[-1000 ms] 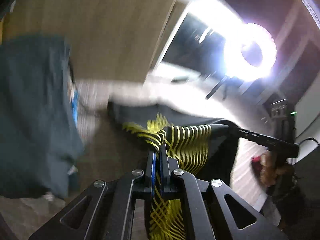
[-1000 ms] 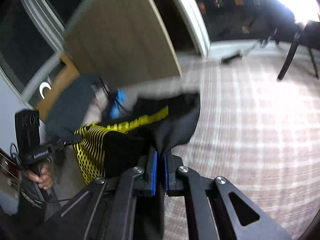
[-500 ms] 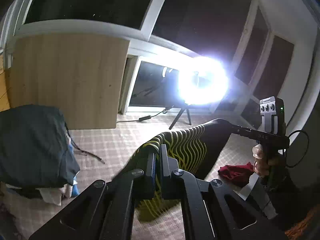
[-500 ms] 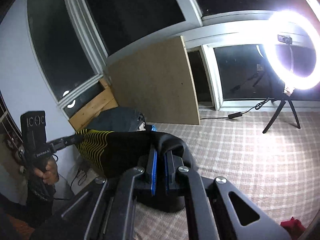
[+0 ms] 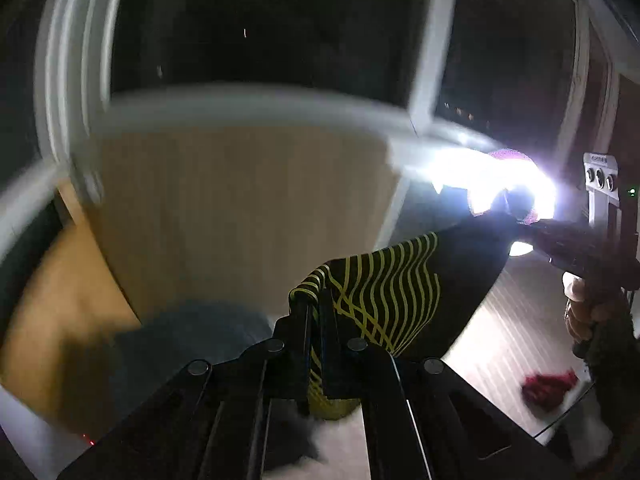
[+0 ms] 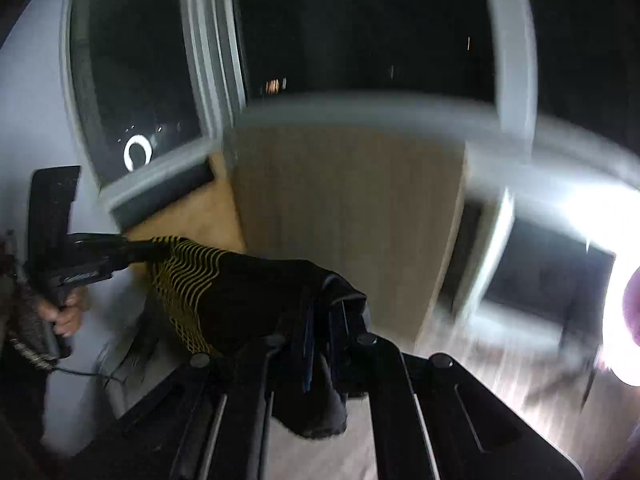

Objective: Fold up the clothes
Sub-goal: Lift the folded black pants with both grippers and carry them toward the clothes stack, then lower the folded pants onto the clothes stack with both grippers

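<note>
A black garment with yellow wavy lines [image 5: 400, 284] hangs stretched in the air between my two grippers. My left gripper [image 5: 316, 308] is shut on its patterned corner. My right gripper [image 6: 322, 312] is shut on the plain black corner [image 6: 272, 292]. In the left wrist view the right gripper [image 5: 572, 244] shows at the far right, pinching the cloth. In the right wrist view the left gripper [image 6: 92, 256] shows at the far left, pinching the yellow-lined end [image 6: 184, 272]. The garment's lower part is hidden behind the grippers.
A tall wooden board [image 5: 240, 208] leans against dark windows [image 5: 260, 20]. A bright ring light [image 5: 500, 188] glares at the right. A dark blue-grey pile [image 5: 188, 344] lies below the board. A red cloth [image 5: 548, 386] lies on the checked floor [image 5: 504, 328].
Both grippers have lifted and tilted upward, raising the garment; the views now show more window and less floor. Both stay shut on the cloth.
</note>
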